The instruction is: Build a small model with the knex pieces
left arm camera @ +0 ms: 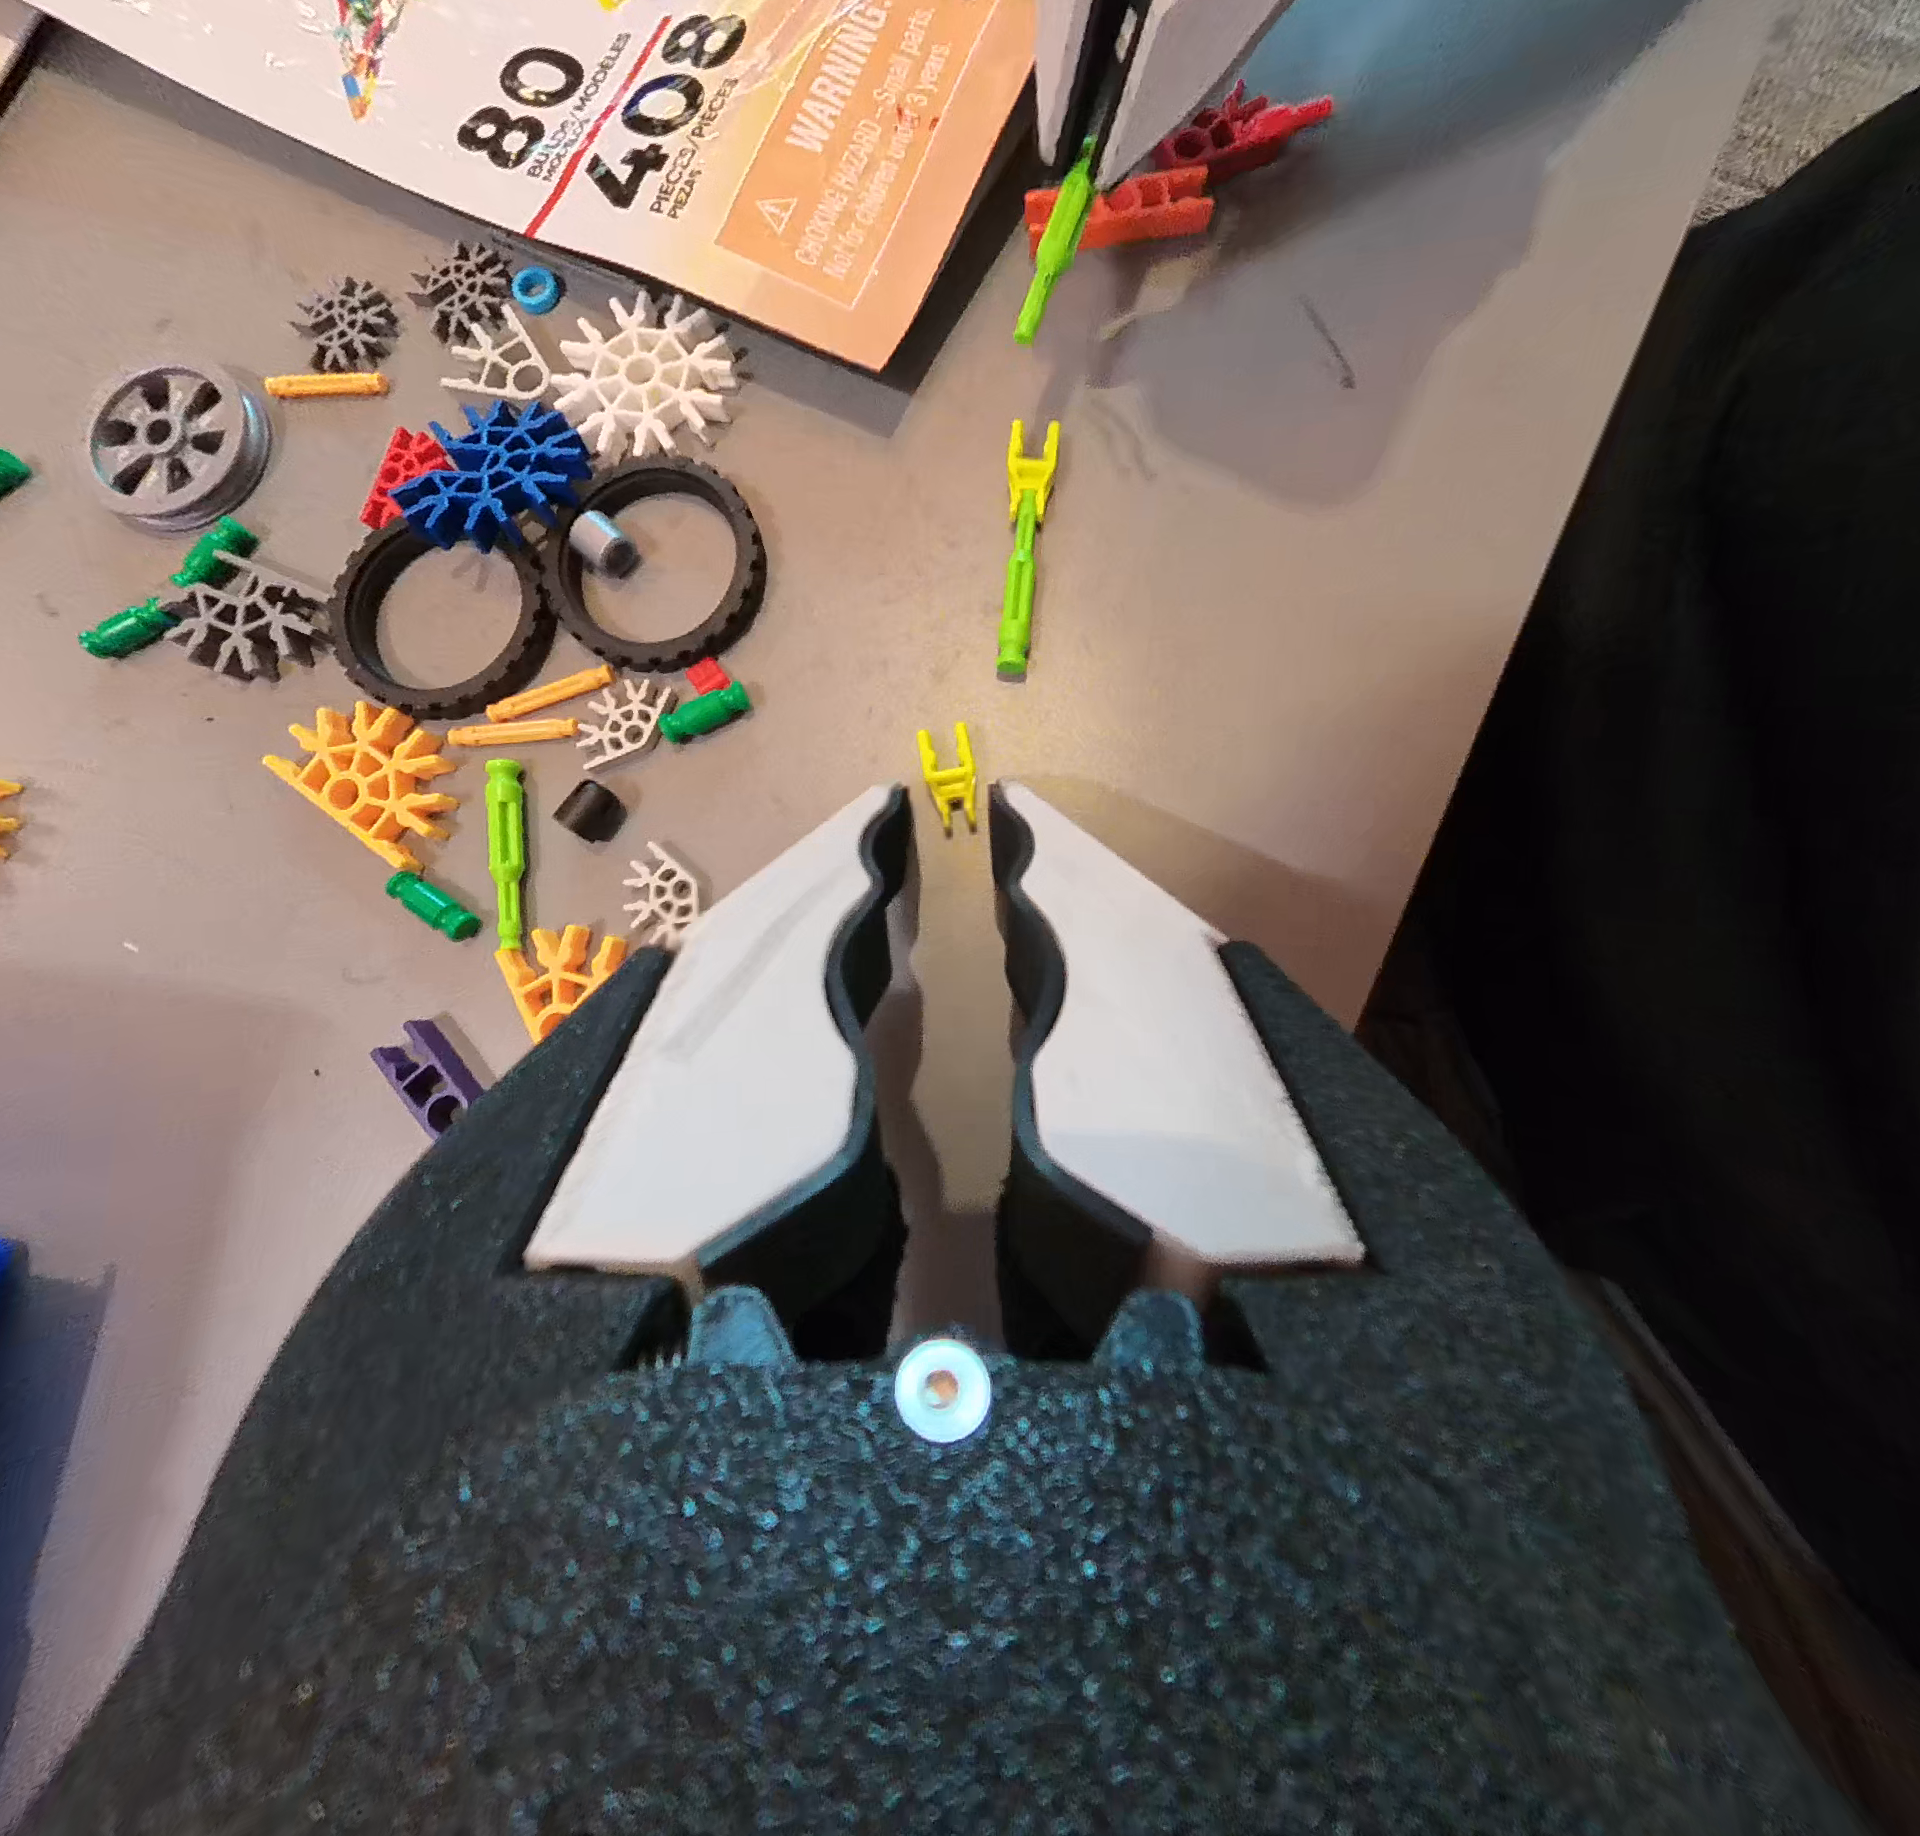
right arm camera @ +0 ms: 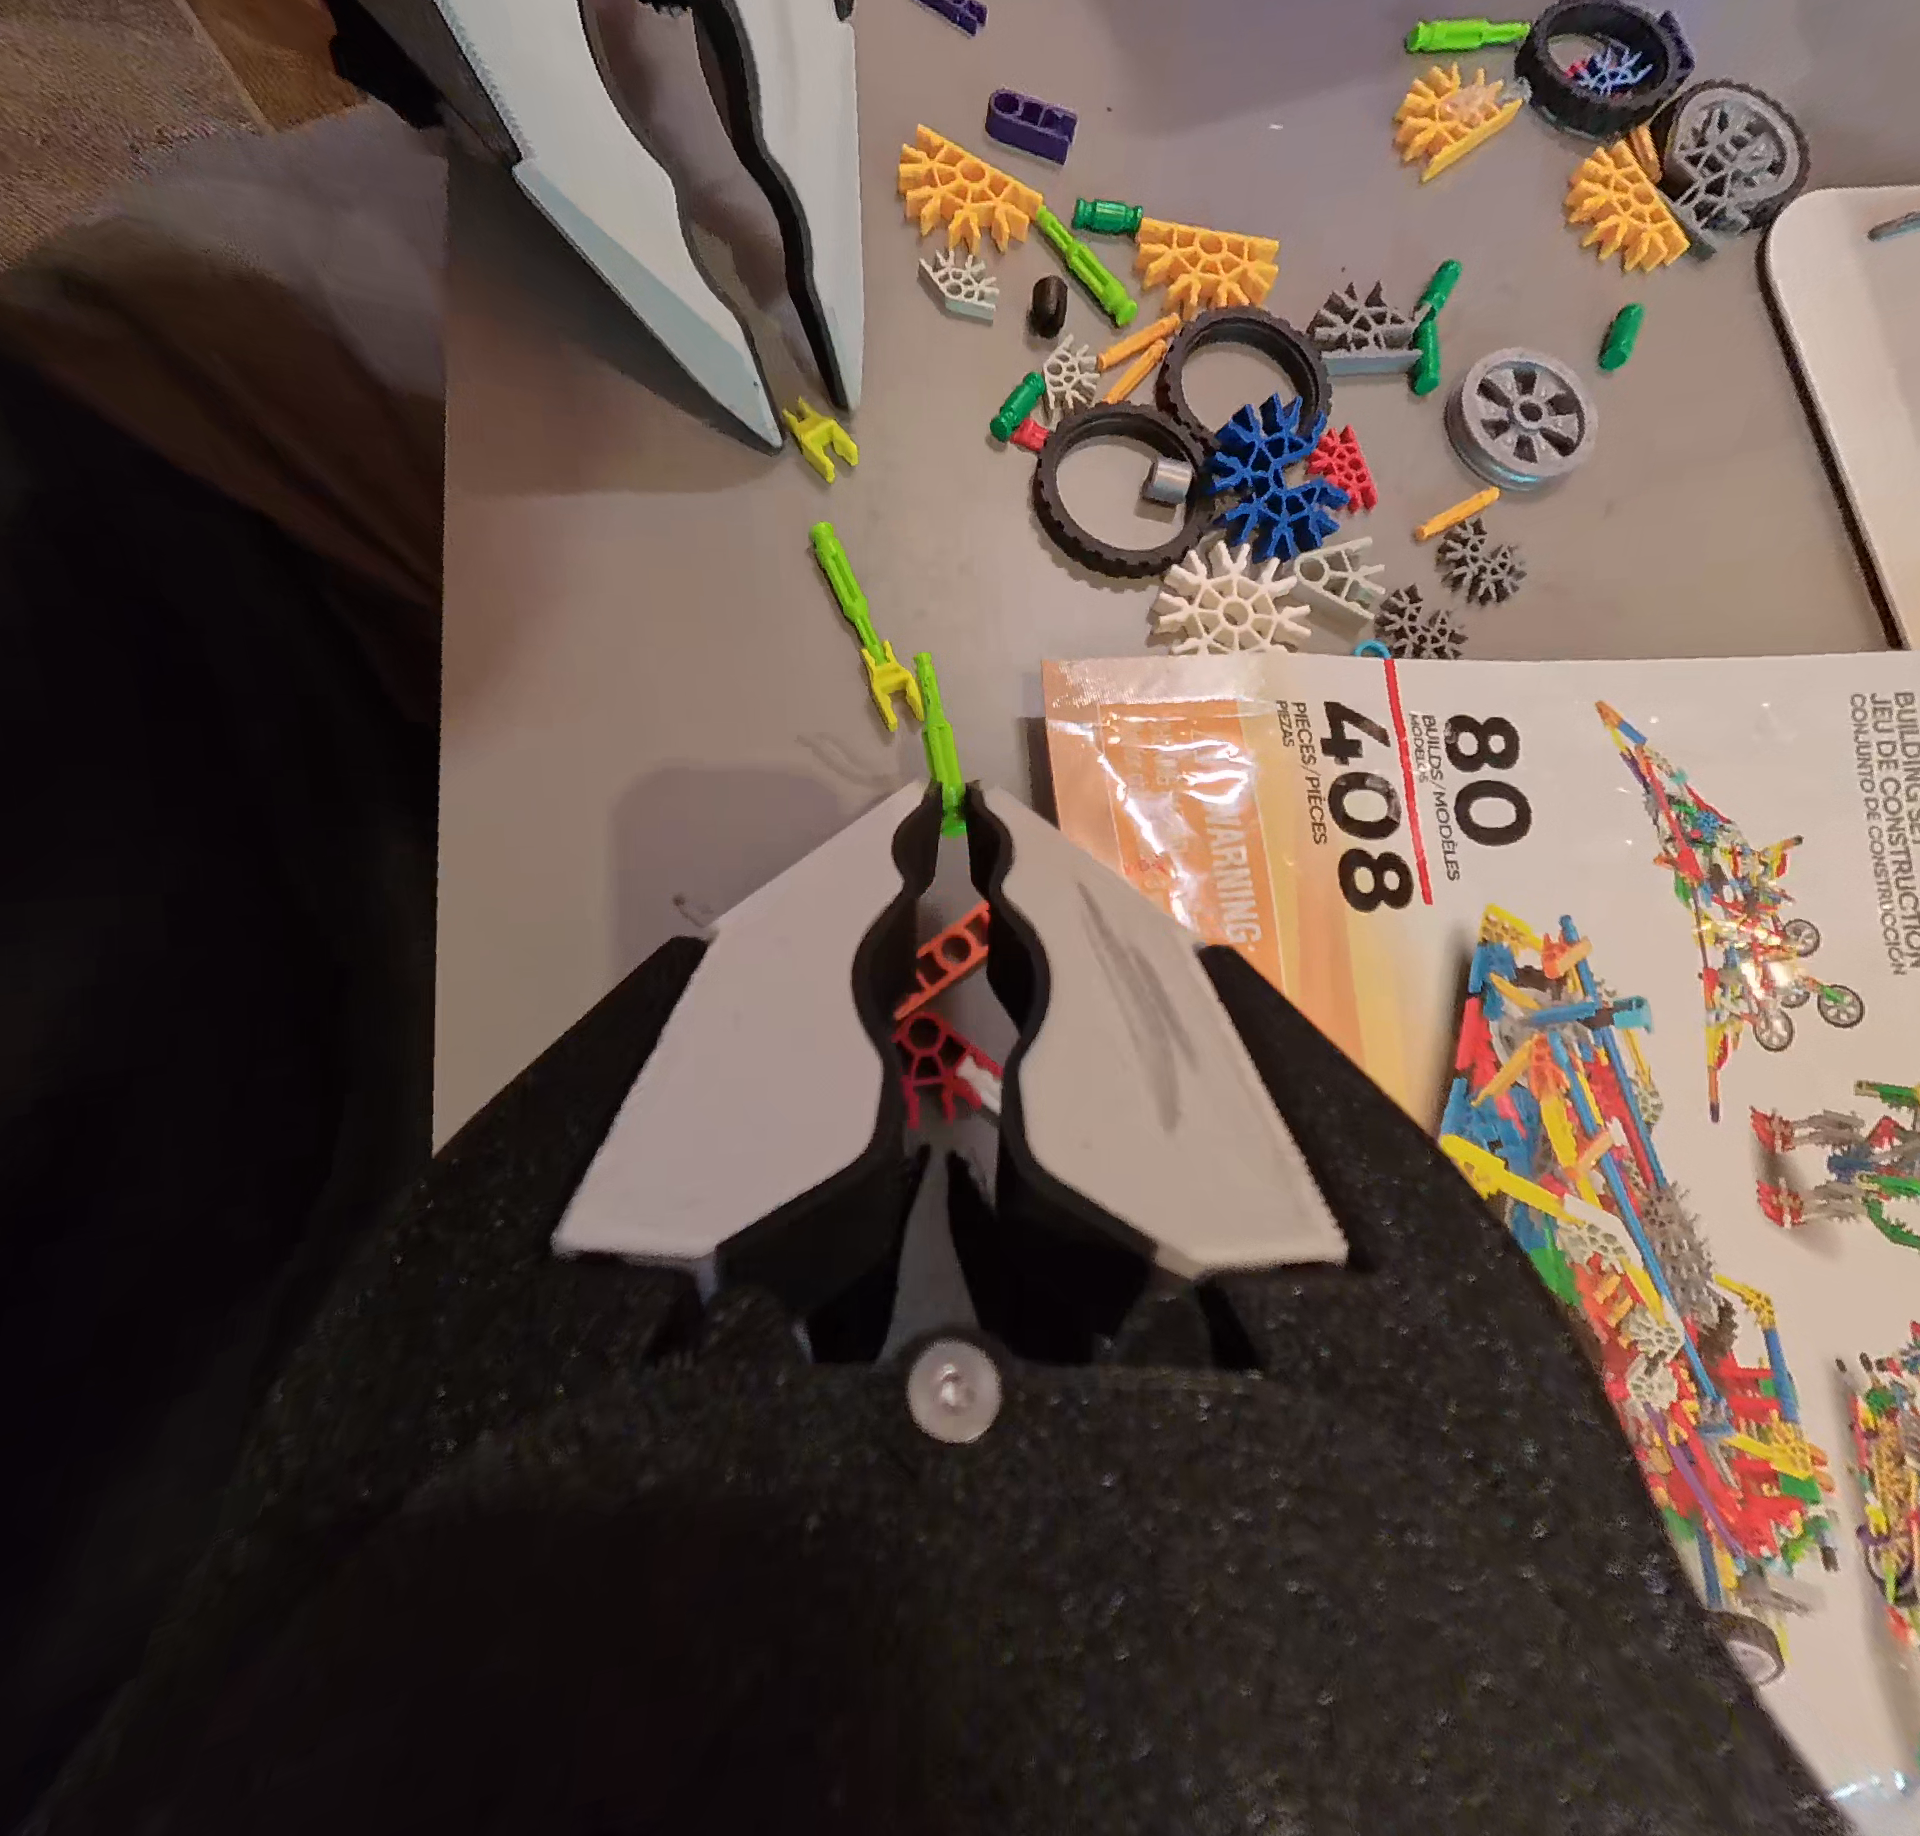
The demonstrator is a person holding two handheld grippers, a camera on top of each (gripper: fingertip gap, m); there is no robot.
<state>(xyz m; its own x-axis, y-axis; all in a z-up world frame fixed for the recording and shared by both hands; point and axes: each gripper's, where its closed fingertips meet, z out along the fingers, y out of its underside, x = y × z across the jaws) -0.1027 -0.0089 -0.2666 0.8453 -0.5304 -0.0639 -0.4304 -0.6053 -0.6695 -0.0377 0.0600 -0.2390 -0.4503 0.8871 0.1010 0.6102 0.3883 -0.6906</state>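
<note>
My right gripper (right arm camera: 951, 799) pinches a lime green rod (right arm camera: 938, 737) by one end, tip free. My left gripper (left arm camera: 945, 799), jaws spread, hovers just beside a loose yellow clip (left arm camera: 948, 773) (on the grey table (left arm camera: 1195, 643)), lined up to straddle it.

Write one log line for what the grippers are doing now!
left gripper: open, at yellow clip | right gripper: shut on green rod | table: loose parts, booklet
</note>
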